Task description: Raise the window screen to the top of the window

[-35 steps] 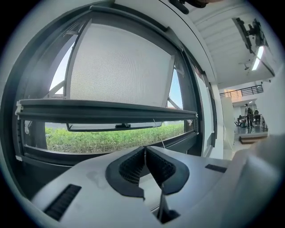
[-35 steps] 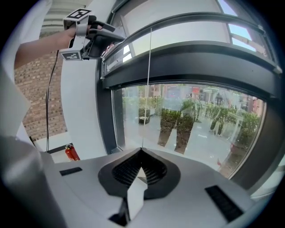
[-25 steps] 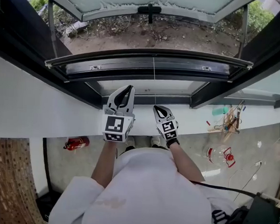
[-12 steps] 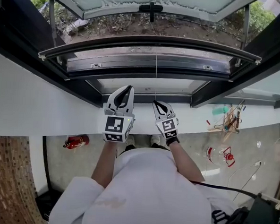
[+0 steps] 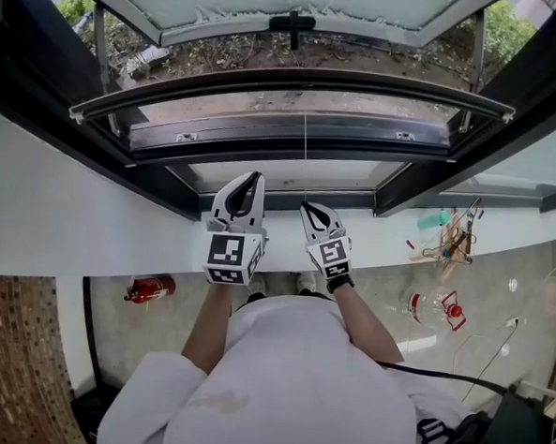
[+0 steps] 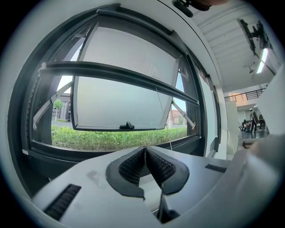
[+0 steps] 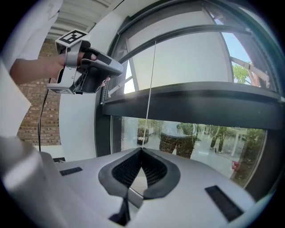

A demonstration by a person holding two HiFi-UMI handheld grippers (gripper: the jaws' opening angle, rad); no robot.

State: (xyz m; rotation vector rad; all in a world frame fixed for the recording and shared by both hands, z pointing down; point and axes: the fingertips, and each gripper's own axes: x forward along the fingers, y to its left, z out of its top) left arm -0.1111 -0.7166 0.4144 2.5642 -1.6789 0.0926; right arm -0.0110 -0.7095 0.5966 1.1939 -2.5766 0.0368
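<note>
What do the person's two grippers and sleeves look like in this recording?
The left gripper and right gripper look alike: light grey plastic bodies with curved jaws that taper to a point, lined with black ribbed pads. Each carries a white cube printed with black square markers. The person wears a white short-sleeved top.

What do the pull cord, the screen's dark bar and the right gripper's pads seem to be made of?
Pull cord: thin pale string, perhaps nylon; it runs taut.
Screen's dark bar: likely coated metal, maybe plastic; rigid, smooth, faint sheen.
Pads of the right gripper: black rubbery material, judging by the fine ribbed, matte surface.
</note>
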